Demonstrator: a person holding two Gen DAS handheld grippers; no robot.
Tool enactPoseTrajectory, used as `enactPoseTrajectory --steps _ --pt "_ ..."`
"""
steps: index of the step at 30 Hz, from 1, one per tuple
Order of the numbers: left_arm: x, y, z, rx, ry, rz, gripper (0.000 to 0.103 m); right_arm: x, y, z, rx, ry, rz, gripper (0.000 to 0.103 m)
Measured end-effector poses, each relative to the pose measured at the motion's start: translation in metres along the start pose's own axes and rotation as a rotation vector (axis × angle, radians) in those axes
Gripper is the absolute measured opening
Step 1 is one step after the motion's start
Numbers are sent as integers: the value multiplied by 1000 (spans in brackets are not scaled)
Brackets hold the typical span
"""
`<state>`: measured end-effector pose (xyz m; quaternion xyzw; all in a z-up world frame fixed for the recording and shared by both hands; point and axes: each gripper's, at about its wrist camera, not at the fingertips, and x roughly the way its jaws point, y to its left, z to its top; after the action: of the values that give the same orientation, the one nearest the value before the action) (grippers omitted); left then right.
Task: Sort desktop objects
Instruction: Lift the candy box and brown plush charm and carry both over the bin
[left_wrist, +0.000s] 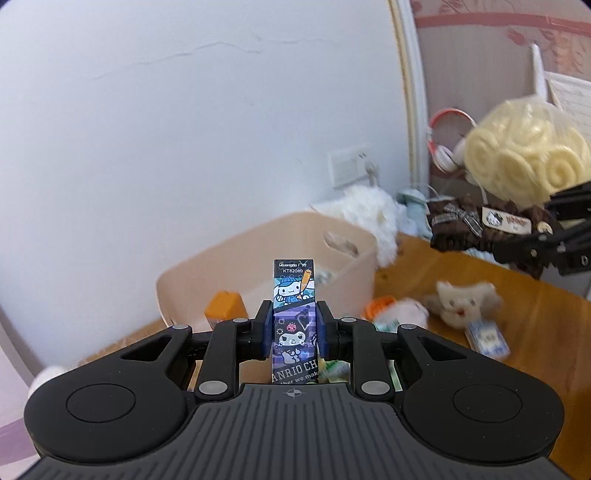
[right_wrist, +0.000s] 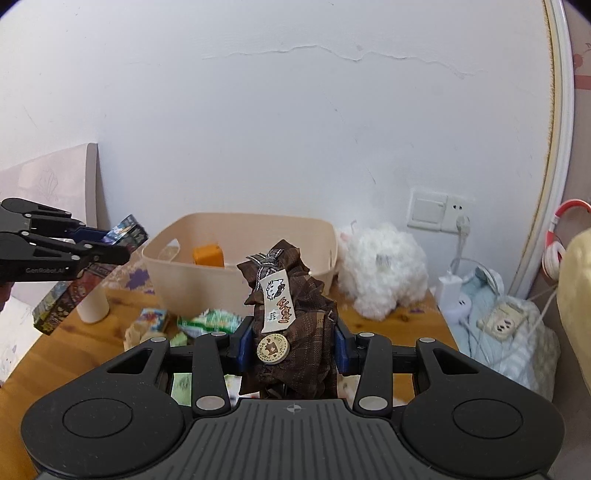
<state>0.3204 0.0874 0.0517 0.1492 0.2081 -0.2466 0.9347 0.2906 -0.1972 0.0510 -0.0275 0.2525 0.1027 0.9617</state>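
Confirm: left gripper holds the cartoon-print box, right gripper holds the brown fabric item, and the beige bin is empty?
Not quite. The beige bin isn't empty: the right wrist view shows an orange block inside. The rest holds: left gripper clamps the cartoon-print box, right gripper the brown fabric item.

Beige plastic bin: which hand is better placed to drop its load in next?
Left, probably. Its fingers hold the cartoon-printed slim box right before the beige plastic bin; the brown fabric pouch sits further back.

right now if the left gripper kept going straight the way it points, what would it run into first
Most likely the beige bin: the left gripper, shut on a cartoon-printed box, aims at its near rim, by the orange block inside. Depth is unclear.
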Motion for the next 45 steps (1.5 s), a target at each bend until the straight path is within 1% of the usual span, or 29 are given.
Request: enactPoseTrajectory --steps 3,5,8,11,16,18,20,24,26,28,30,33,35,39,41,43,44,45 --pt "9 3 11 -32 -21 46 23 7 -2 13 14 -7 29 40" --pt "16 7 17 -54 -30 73 23 12 -2 22 16 -11 31 40" --pt "27 14 26 -74 -43 85 23 23 -3 36 13 -20 23 40" --pt "39 22 36 -91 -53 119 23 34 -4 47 24 -21 44 40" --pt "63 36 54 -153 -73 179 23 63 1 69 0 -21 36 40" --pt "74 40 60 -185 -67 192 23 78 4 78 -8 -20 29 40" --pt "86 43 65 -197 -62 214 23 95 6 85 -16 -18 14 40" --pt "116 46 73 -198 -24 262 23 133 11 93 -42 10 -12 40" --pt "133 50 76 -217 2 276 23 152 14 93 -54 30 -24 40" --pt "148 54 77 -247 30 275 23 168 16 91 -52 53 -27 40" --pt "163 58 74 -283 71 251 23 185 15 89 -39 82 -25 40" --pt "184 58 68 -271 122 281 23 207 14 83 -27 124 -21 40" --pt "194 60 64 -289 149 291 23 218 14 80 -32 145 -24 40" --pt "205 70 56 -372 199 289 23 228 14 75 -35 157 -33 40" --pt "209 70 53 -372 215 288 24 233 16 72 -39 170 -35 40" --pt "214 70 52 -358 217 275 47 237 18 71 -36 179 -39 40" --pt "212 71 50 -363 216 263 68 238 17 70 -30 183 -39 41" --pt "204 73 41 -369 204 261 77 241 18 70 -21 188 -39 43"
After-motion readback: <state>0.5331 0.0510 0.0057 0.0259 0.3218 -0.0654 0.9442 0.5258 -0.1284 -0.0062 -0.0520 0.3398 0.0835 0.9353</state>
